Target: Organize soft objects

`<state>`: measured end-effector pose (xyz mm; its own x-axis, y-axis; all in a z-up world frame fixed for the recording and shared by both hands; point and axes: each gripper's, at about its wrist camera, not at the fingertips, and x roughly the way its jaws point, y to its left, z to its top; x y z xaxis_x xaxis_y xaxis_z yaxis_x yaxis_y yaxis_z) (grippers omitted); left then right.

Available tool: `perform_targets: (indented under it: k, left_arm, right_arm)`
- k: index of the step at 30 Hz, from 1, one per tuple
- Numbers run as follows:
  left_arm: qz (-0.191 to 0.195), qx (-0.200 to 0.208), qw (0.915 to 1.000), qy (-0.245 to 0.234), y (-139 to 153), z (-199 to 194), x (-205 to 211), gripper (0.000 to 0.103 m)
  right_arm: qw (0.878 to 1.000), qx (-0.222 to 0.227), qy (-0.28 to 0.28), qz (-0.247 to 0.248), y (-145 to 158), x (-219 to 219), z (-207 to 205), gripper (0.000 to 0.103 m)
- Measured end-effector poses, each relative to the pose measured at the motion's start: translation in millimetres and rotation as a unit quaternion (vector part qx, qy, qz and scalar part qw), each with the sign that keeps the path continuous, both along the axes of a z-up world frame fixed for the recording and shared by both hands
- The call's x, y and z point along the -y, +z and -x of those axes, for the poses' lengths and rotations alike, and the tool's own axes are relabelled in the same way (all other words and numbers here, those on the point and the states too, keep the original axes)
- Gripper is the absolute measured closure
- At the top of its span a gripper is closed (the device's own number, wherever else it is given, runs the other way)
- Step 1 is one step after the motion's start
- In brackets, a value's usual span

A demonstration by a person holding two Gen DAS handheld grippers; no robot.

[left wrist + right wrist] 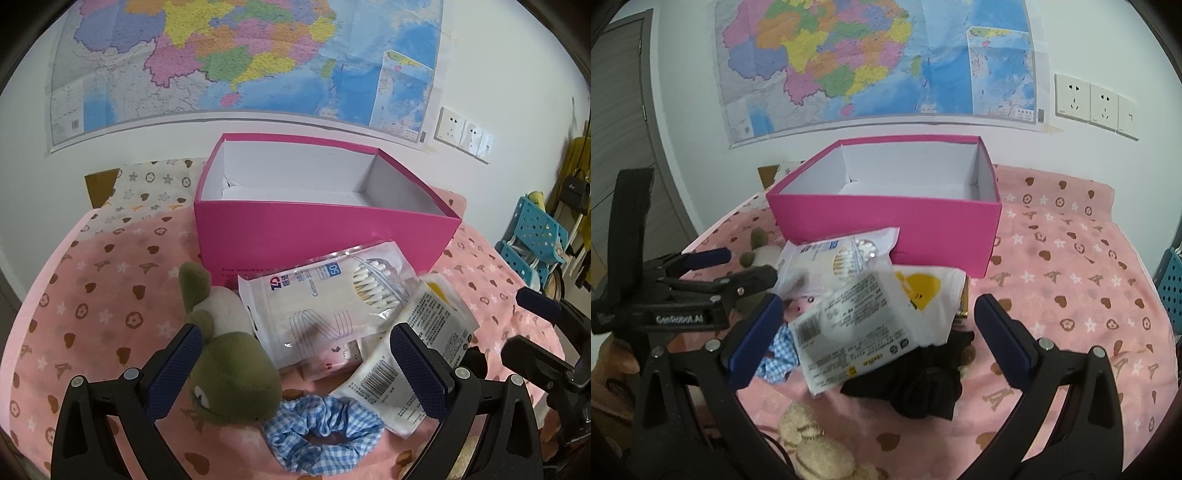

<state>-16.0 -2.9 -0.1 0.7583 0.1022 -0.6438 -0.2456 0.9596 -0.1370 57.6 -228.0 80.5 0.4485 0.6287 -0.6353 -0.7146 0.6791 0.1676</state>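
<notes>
An open pink box [314,225] [886,218] stands at the back of the pink blanket, white inside. In front of it lies a pile: a cotton swab pack [321,299] [842,258], a white wipes pack [417,354] [871,325], a green plush toy [229,380], a blue checked scrunchie [325,435] [775,354], black cloth [923,380] and a beige plush [812,443]. My left gripper [295,369] is open, straddling the green plush and the swab pack. My right gripper [879,343] is open around the wipes pack, not touching it.
The pink patterned blanket [1071,277] covers the surface, with bare room to the right of the pile. A wall map [871,55] and sockets [1093,103] are behind. A blue plastic crate [532,236] stands off the right edge. A hand [613,362] holds the left tool.
</notes>
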Motion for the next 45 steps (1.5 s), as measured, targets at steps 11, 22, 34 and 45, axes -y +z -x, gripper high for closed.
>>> perform_targets:
  k: [11, 22, 34, 45]
  left_arm:
    - [0.0, 0.006, 0.9984, -0.056, -4, 10, 16, 0.0]
    - [0.008, -0.017, 0.9837, -0.179, -26, 30, 52, 0.0]
    - [0.063, -0.056, 0.9597, -0.268, -48, 33, 75, 0.021]
    - [0.101, -0.028, 0.946, -0.307, -30, 29, 72, 0.025]
  right_arm:
    - [0.997, -0.069, 0.024, -0.003, -15, 33, 20, 0.0]
    - [0.988, -0.143, 0.045, 0.042, -53, 56, 59, 0.01]
    - [0.985, -0.157, 0.05, 0.048, -68, 55, 57, 0.045]
    - [0.989, -0.126, 0.075, -0.012, -33, 57, 36, 0.052]
